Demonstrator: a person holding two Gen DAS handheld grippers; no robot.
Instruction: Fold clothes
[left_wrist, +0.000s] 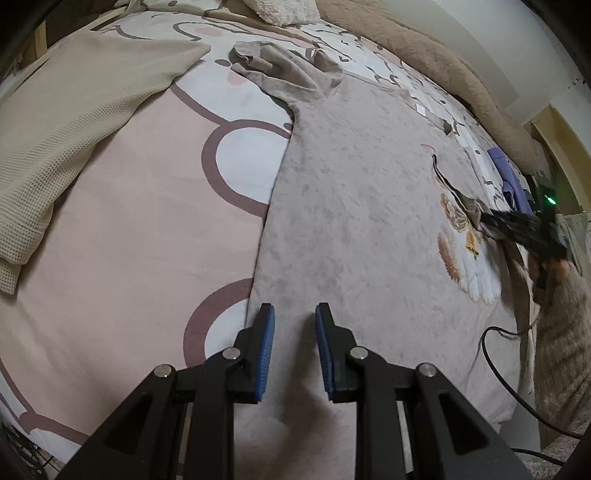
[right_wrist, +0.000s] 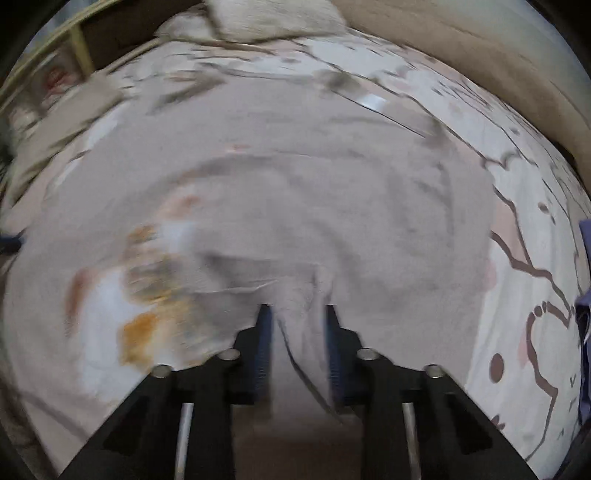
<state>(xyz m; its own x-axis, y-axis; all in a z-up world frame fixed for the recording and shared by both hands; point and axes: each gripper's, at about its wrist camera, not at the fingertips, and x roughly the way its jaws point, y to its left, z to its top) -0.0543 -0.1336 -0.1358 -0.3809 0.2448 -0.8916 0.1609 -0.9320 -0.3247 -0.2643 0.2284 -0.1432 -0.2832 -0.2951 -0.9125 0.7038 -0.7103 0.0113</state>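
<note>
A gray shirt (left_wrist: 369, 184) with a cat print (left_wrist: 465, 251) lies spread flat on the patterned bed sheet (left_wrist: 147, 221). Its sleeve (left_wrist: 280, 70) is bunched at the far end. My left gripper (left_wrist: 294, 314) hovers over the shirt's near part, close to its left edge, blue pads apart with nothing between them. At the shirt's right side, my right gripper (left_wrist: 517, 229) shows as a blurred black shape with a raised fold of cloth at its tip. In the blurred right wrist view, a ridge of the gray shirt (right_wrist: 295, 203) runs between the fingers of the right gripper (right_wrist: 297, 314), beside the cat print (right_wrist: 140, 295).
A beige waffle-knit garment (left_wrist: 74, 122) lies on the left of the bed. A brown fluffy blanket (left_wrist: 443, 66) runs along the far right side. A purple cloth (left_wrist: 511, 181) sits by the right edge, and a black cable (left_wrist: 495, 365) crosses near the right corner.
</note>
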